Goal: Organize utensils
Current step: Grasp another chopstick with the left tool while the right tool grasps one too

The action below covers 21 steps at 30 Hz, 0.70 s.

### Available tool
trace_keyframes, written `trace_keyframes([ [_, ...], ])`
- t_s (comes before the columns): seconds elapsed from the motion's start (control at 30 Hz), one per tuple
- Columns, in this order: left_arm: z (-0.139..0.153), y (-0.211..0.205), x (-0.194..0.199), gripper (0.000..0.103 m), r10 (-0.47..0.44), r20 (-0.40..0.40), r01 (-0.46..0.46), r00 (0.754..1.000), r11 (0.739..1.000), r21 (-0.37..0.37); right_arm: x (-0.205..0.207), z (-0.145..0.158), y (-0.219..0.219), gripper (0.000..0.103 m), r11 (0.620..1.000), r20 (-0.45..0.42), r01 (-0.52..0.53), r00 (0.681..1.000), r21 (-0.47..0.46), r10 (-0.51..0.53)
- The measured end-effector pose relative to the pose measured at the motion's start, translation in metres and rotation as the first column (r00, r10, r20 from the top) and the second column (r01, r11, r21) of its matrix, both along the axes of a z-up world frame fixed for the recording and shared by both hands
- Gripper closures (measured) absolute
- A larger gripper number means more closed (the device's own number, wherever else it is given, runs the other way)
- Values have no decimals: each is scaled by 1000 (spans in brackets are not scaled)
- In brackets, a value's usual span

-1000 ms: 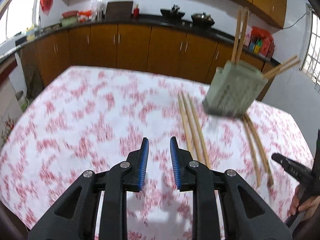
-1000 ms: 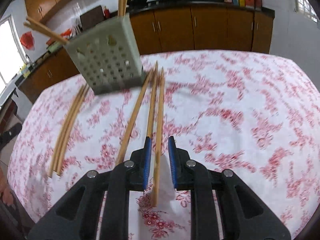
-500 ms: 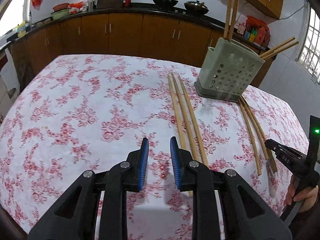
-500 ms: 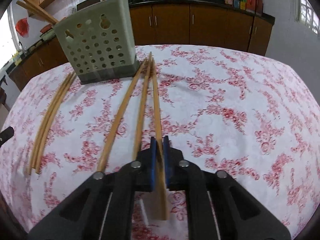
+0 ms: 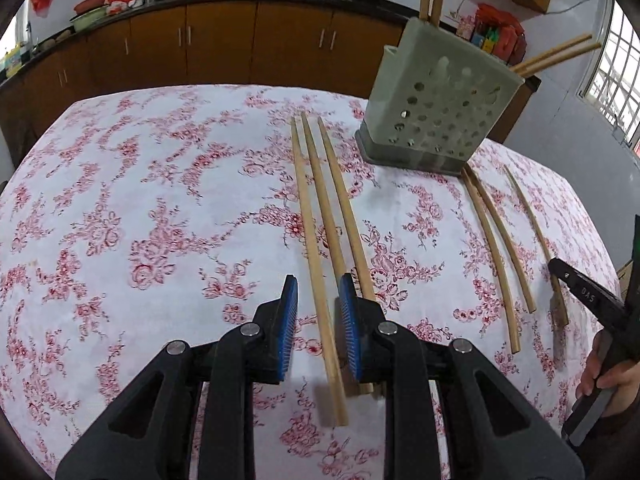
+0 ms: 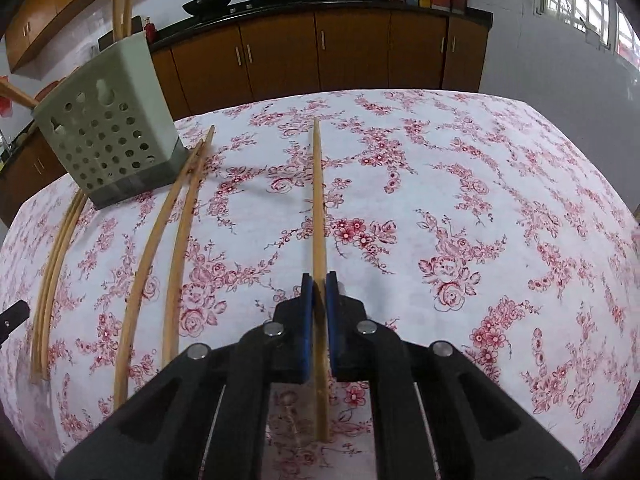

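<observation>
My right gripper (image 6: 319, 284) is shut on one wooden chopstick (image 6: 318, 192), held a little above the floral tablecloth (image 6: 460, 184). My left gripper (image 5: 318, 298) is open, its jaws straddling the leftmost of three chopsticks (image 5: 310, 216) lying side by side. A grey-green perforated utensil holder (image 5: 438, 114) stands at the back with several chopsticks upright in it; it also shows in the right wrist view (image 6: 106, 130). More loose chopsticks (image 5: 494, 232) lie right of the holder. The right gripper's tip (image 5: 580, 292) shows at the left view's right edge.
Two chopsticks (image 6: 168, 240) and a further bundle (image 6: 54, 264) lie left of my right gripper. Brown kitchen cabinets (image 6: 352, 52) and a dark counter with pans stand behind the table. The table edge curves close on all sides.
My right gripper closed on a chopstick and lifted it away to the right of its neighbours. My left gripper moved right and forward over the three chopsticks, still open.
</observation>
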State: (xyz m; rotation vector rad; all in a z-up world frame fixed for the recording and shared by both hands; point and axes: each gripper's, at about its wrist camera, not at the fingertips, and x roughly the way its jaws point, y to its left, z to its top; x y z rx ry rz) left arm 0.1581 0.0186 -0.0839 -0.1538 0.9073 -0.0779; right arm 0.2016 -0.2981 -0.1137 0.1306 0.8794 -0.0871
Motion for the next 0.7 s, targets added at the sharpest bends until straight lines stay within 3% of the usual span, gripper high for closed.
trace_keyframes([
  [0.43,-10,-5,8,83,9,-8,-9,1000,998,64,0,0,-2,95,1000,2,-2,1000,0,2],
  [0.57,-12,-11,11,95,13,-2,-13,1000,993,119,-1,2,1,95,1000,2,-6,1000,-11,6],
  [0.7,-12,-3,15,95,27,1,-27,1000,987,161,-1,2,3,95,1000,1,-18,1000,-25,18],
])
